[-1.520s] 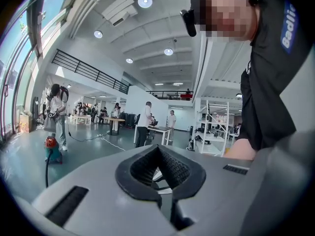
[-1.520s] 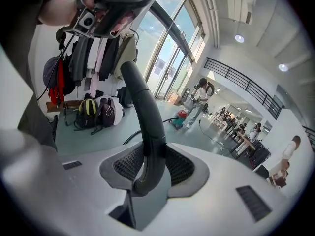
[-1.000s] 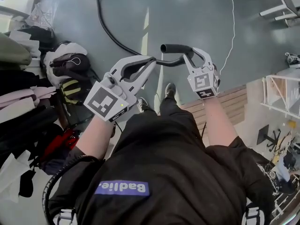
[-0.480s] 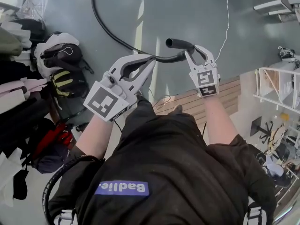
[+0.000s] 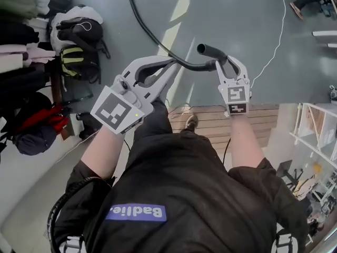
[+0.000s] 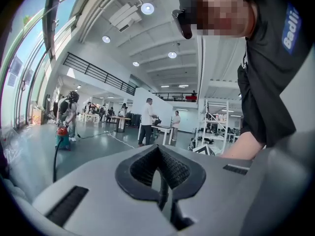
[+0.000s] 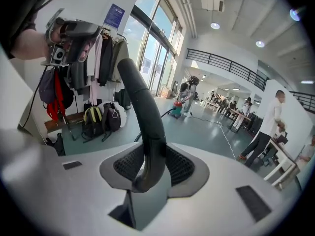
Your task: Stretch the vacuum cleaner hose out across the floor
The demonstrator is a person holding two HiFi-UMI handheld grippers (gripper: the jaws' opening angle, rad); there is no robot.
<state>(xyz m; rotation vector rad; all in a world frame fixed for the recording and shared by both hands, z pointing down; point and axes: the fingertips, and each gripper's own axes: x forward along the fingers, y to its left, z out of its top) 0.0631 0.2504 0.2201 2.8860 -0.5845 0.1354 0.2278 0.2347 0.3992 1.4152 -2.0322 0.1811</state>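
The black vacuum hose (image 5: 192, 66) comes down from the top of the head view and runs across both grippers. Its thicker open end (image 5: 206, 50) sticks out just past the right one. My left gripper (image 5: 169, 64) is shut with its tips on the thin part of the hose. In the left gripper view (image 6: 160, 181) only a thin dark strip shows between the pads. My right gripper (image 5: 224, 63) is shut on the curved end piece. In the right gripper view (image 7: 147, 166) that tube (image 7: 140, 107) rises upright from between the pads.
Backpacks (image 5: 79, 28) and hanging coats (image 5: 21, 30) crowd the left side. A wooden platform (image 5: 210, 123) lies under my feet, white shelving (image 5: 321, 125) stands at the right, and a white cable (image 5: 274, 41) crosses the grey floor. Far off a person stands by a teal vacuum (image 7: 178, 107).
Both grippers have travelled together with the hose, dropping lower. The bags and floor have shifted in the head view as I stepped. Neither grip has altered.
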